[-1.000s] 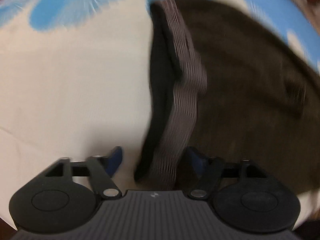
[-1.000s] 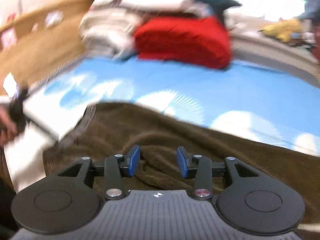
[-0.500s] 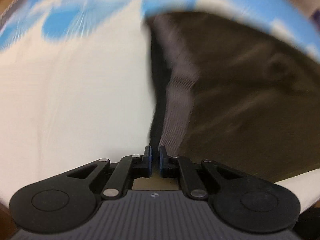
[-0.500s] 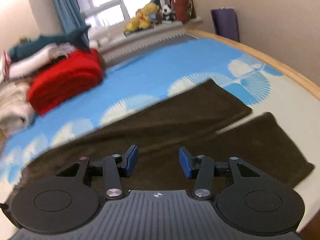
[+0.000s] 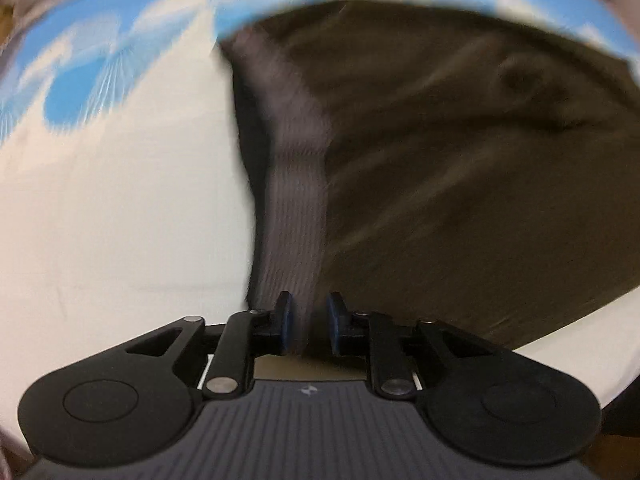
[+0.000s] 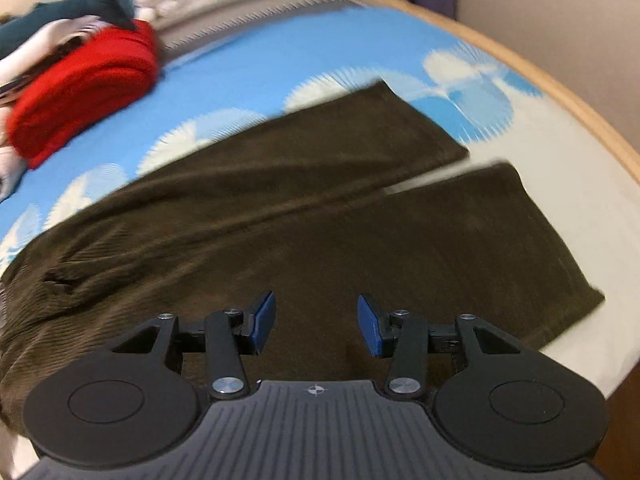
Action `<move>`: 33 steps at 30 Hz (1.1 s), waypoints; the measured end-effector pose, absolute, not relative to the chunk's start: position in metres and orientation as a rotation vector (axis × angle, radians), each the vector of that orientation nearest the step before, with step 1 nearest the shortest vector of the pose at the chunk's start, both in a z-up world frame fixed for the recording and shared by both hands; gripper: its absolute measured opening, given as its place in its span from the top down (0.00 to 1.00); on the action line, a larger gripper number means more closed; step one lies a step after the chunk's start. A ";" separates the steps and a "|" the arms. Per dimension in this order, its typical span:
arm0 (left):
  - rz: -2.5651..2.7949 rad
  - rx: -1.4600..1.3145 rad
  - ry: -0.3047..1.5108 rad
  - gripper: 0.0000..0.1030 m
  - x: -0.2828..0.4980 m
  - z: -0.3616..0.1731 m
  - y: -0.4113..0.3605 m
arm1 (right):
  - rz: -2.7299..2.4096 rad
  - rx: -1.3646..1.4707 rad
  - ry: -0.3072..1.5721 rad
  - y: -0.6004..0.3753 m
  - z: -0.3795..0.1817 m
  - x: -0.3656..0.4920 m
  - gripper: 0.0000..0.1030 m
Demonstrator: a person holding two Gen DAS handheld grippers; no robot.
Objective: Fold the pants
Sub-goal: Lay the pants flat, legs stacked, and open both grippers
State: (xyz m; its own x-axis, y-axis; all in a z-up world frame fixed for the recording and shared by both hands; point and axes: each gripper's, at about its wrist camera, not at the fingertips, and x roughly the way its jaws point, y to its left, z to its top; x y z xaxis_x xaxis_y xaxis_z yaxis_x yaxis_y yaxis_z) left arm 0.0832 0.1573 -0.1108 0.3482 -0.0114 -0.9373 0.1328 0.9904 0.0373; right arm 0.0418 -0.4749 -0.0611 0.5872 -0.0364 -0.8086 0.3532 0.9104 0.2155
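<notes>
The left gripper [image 5: 308, 326] points steeply down at the waist end of the dark brown corduroy pants [image 6: 320, 216]; its jaws have just been opening a little from a tighter pinch and now stand narrowly apart, with the grey ribbed elastic waistband [image 5: 298, 184] running down between the blue pads [image 5: 285, 326]. The band lies against the left pad, while a small gap shows beside the right one, so whether it is truly clamped I cannot tell. The right gripper [image 6: 316, 324] hangs over the thigh part of the pants with its jaws about half apart, holding nothing, its blue pads clear of the cloth. The pants lie flat on the bed's blue sheet with white fan shapes [image 6: 280, 56], partly on its plain white stretch. In the right wrist view their long axis runs from the waist at lower left to the two leg hems at upper right, the legs side by side and parting slightly near the hems. The fabric is finely ribbed, with a few shallow creases near the waist. A folded red blanket [image 6: 80, 96] sits well apart at the far left.
</notes>
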 end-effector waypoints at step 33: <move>-0.199 0.117 0.887 0.41 0.069 -0.060 0.118 | -0.200 0.343 0.735 -0.461 -0.037 0.045 0.54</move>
